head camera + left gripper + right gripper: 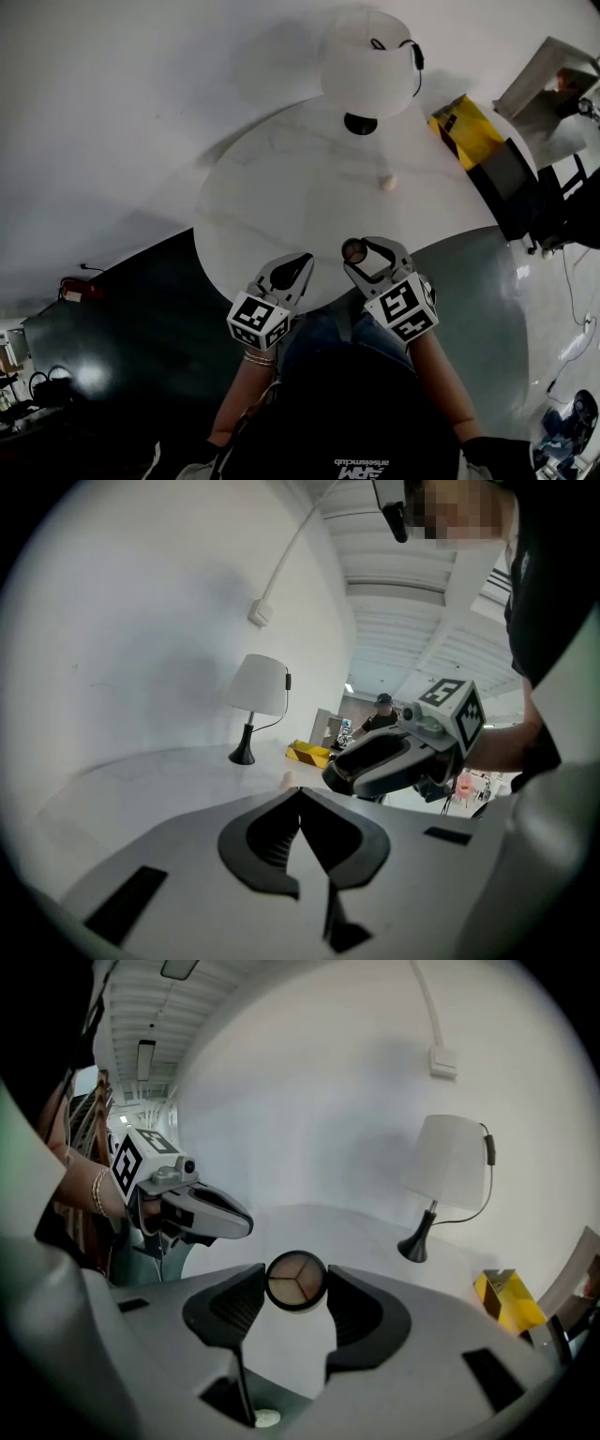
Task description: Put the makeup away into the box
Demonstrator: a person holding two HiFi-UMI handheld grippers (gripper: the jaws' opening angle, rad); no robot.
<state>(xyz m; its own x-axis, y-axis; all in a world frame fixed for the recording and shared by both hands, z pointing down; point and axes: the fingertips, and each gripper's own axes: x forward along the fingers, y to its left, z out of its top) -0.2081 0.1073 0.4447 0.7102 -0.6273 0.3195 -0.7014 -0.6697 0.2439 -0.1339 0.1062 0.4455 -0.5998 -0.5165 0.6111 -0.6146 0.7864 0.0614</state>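
Over the table's near edge, head view, my right gripper clamps a round compact; my left gripper is closed, empty. Left gripper view confirms its jaws meet. Only the right gripper view shows the compact pinched at its rim by the tips; I judge it could pop out.

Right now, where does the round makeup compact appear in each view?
Head view: the compact sits low at centre, in the right gripper's jaws.
Left gripper view: the compact cannot be made out; the right gripper holding it shows right of centre.
Right gripper view: centre, clamped between the jaws.
Shared landmark: the white lamp.
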